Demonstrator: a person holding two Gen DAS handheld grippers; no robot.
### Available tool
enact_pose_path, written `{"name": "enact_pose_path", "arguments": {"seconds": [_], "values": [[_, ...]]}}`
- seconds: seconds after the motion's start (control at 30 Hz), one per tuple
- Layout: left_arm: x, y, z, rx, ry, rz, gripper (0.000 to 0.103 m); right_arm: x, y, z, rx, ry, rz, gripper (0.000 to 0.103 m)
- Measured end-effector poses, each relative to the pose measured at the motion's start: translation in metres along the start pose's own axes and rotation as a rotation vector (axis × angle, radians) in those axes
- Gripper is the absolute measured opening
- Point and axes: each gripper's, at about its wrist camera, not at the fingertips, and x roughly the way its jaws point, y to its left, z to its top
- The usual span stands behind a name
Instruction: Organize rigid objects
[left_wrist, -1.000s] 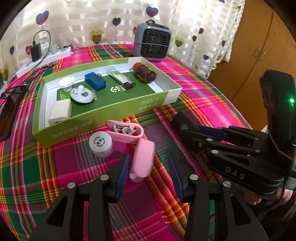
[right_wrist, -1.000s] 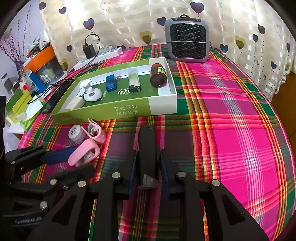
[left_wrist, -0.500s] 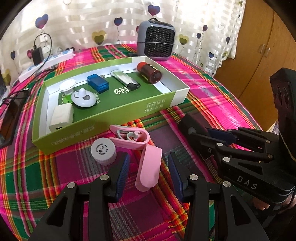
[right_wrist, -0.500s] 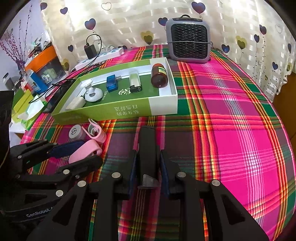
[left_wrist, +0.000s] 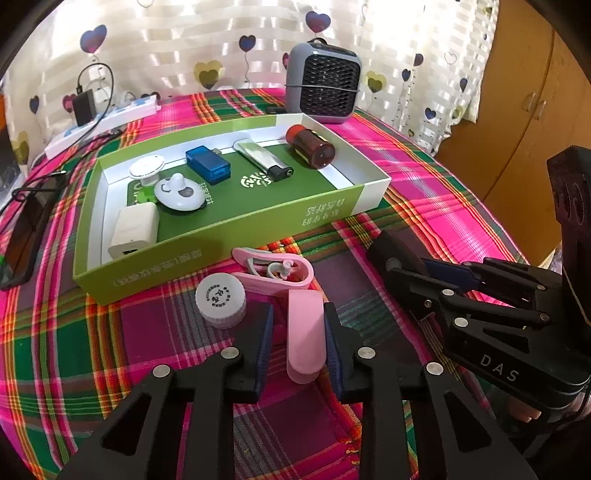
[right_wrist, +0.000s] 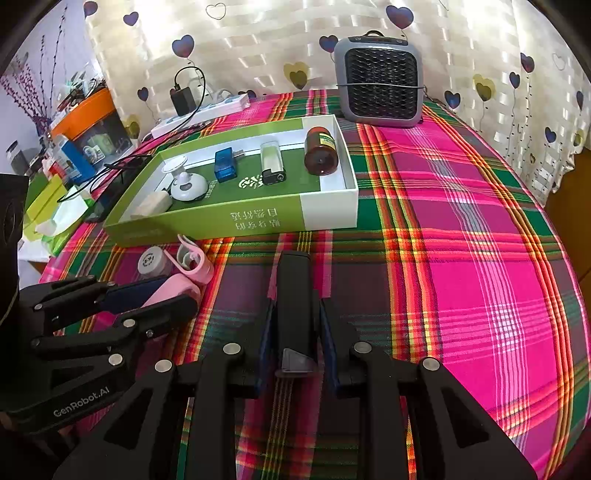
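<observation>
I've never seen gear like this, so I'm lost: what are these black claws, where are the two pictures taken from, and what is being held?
There is no robot here: a person holds a two-finger claw in each hand, and each claw carries a wide-angle camera looking along its fingers. One picture comes from the left claw, the other from the right.

The left gripper is closing, with the pink clip between its fingers; a white bottle cap lies beside it. The right gripper is shut on a black bar-shaped object.

Both sit on a plaid tablecloth. Behind them a green box holds a charger plug, a blue USB stick, a lighter and a brown bottle. A small grey heater stands behind the box.
</observation>
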Motion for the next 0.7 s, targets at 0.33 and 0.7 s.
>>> {"name": "enact_pose_path", "arguments": {"seconds": [0.33,0.7], "values": [[-0.0003,0.0008,-0.0002,0.000,0.000,0.000,0.017,0.0003,0.0002,0.0002,-0.001,0.000,-0.001,0.025],[-0.0003,0.0017,-0.0008,-0.003,-0.001,-0.003,0.017,0.0002,0.0003,0.0000,-0.002,0.000,-0.002,0.025]]}}
